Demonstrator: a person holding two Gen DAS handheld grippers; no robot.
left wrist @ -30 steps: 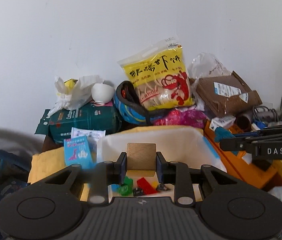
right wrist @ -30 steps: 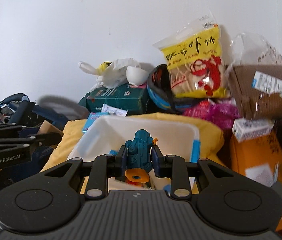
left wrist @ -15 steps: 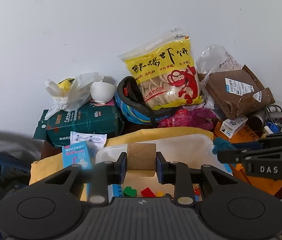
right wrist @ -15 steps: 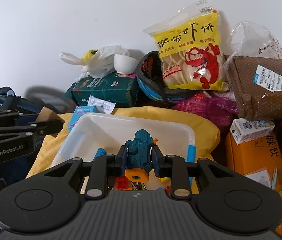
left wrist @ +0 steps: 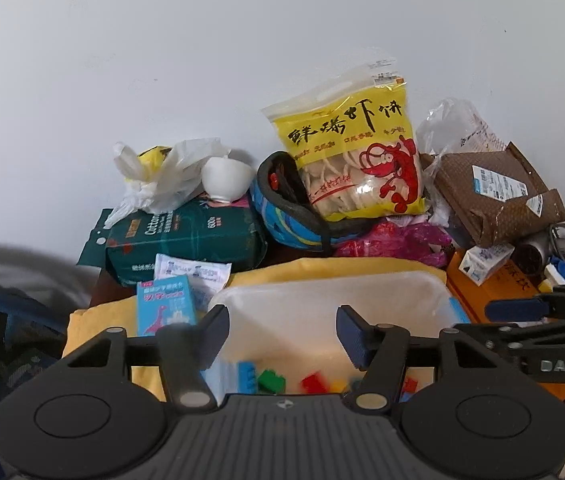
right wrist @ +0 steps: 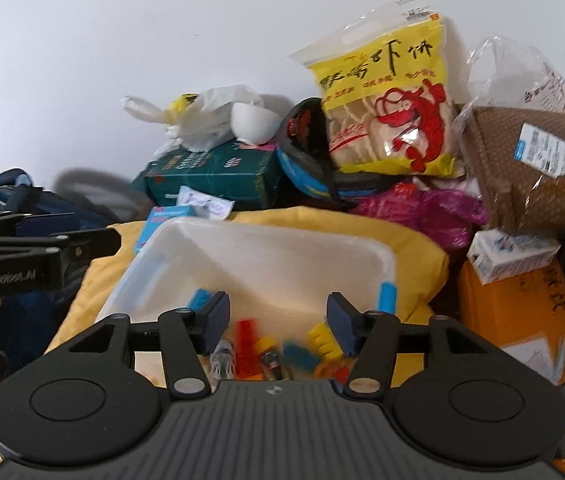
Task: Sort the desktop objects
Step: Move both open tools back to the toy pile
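Observation:
A white plastic bin (left wrist: 434, 285) (right wrist: 170, 240) rests on a yellow cushion (right wrist: 414, 248) and holds several small coloured toy bricks (left wrist: 270, 380) (right wrist: 246, 340). My left gripper (left wrist: 282, 334) hangs open over the bin's near side with nothing between its fingers. Over the same bin my right gripper (right wrist: 278, 322) is open too and holds nothing. The wooden block and the teal toy that were held are not clearly visible among the pieces below. Each gripper shows at the edge of the other's view, the right gripper (left wrist: 522, 312) and the left gripper (right wrist: 94, 242).
Behind the bin stands a pile against the white wall: a yellow shrimp-cracker bag (left wrist: 358, 160), a dark green tissue pack (left wrist: 186, 236), a white bowl (left wrist: 226, 178), a brown parcel (left wrist: 498, 196), an orange box (right wrist: 514, 312) and a small blue card box (left wrist: 164, 308).
Both grippers have opened. The left let go of the wooden block and the right let go of the teal toy, over the white bin.

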